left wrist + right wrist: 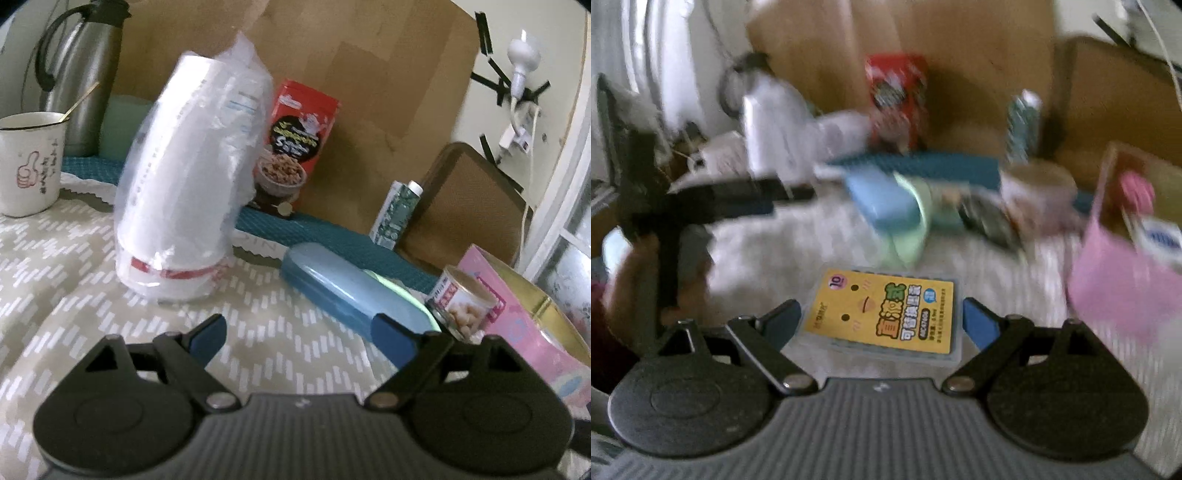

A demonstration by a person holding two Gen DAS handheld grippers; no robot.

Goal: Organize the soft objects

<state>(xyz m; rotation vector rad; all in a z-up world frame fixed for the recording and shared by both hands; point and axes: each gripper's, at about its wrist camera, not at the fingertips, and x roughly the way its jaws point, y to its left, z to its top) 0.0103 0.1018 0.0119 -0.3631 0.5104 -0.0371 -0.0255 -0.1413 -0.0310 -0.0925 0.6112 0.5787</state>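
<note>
The left tool [299, 332] stood released and empty over the patterned tabletop [74, 266], the bagged stack of cups [188, 177] at its eleven o'clock, while the right tool [882, 321] stood spread around a yellow flat packet [886, 314], though whether its pads pressed it I could not tell. The risk, as I judged it, was the slim packet slipping from so loose a hold, or the tall crinkly stack toppling at a nudge. Only the right view showed the packet and the person's hand [624, 280] at nine o'clock; only the left showed the tin can [461, 299] clearly.
</note>
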